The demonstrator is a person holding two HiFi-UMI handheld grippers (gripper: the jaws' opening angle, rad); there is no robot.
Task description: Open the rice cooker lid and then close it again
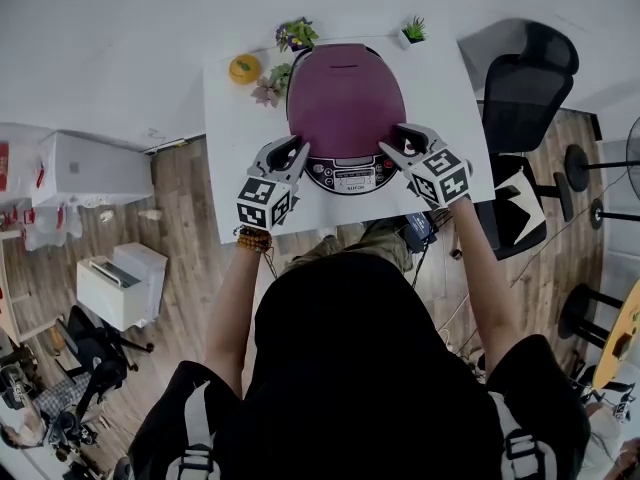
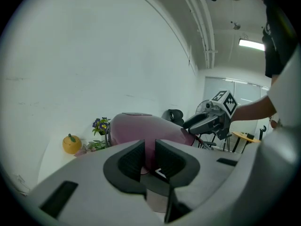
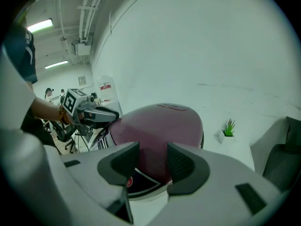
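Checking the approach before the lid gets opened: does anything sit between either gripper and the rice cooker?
Nothing visible does. The left gripper and right gripper sit at the front corners of the rice cooker; the flowers stand behind it, off to the side.

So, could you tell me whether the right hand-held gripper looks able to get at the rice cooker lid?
Probably yes: the right hand-held gripper sits at the front right edge of the lid, jaws apart, nothing in between. The left hand-held gripper is on the opposite side.
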